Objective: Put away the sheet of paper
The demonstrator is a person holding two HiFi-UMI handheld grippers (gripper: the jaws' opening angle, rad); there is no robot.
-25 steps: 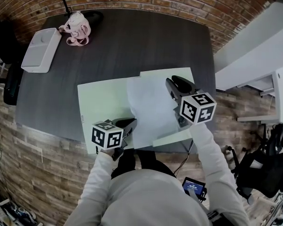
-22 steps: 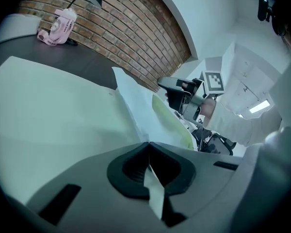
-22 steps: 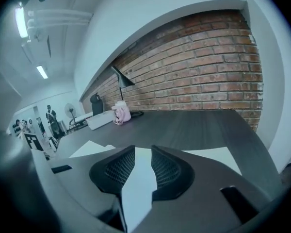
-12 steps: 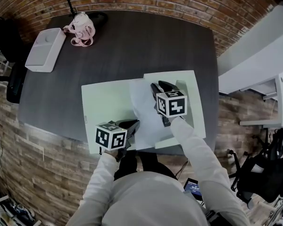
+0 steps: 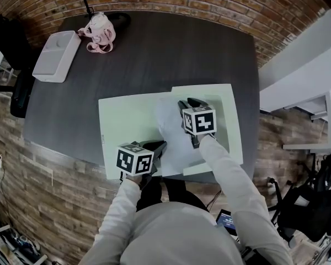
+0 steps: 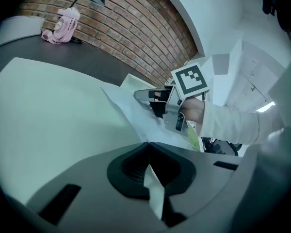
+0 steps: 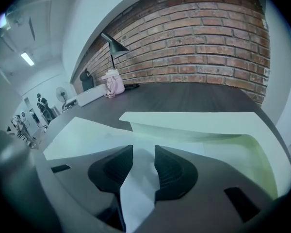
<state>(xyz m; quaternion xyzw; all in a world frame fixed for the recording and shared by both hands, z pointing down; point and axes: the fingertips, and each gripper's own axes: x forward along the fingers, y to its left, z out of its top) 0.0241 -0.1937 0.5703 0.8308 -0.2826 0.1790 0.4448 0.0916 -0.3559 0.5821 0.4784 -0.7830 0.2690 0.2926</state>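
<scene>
A pale green folder (image 5: 127, 120) lies open on the dark table (image 5: 171, 48) near the front edge. The white sheet of paper (image 5: 171, 134) rests across the folder's middle, slightly rumpled. My left gripper (image 5: 156, 147) is shut on the sheet's near edge; a strip of paper (image 6: 153, 191) shows pinched between its jaws. My right gripper (image 5: 186, 102) is over the sheet's far right part. Its jaws are opening, and the sheet (image 7: 139, 178) runs loosely through the gap between them without being pressed. The folder's right flap (image 7: 194, 123) rises just ahead of it.
A pink bag (image 5: 99, 32), a white flat box (image 5: 56, 48) and a black lamp base (image 5: 118, 20) stand at the table's far left. The table's front edge (image 5: 71, 153) runs just below the folder. A brick wall (image 7: 208, 42) backs the table.
My right gripper has moved left from the folder's right side onto the sheet. The left gripper has held its place on the sheet's near edge.
</scene>
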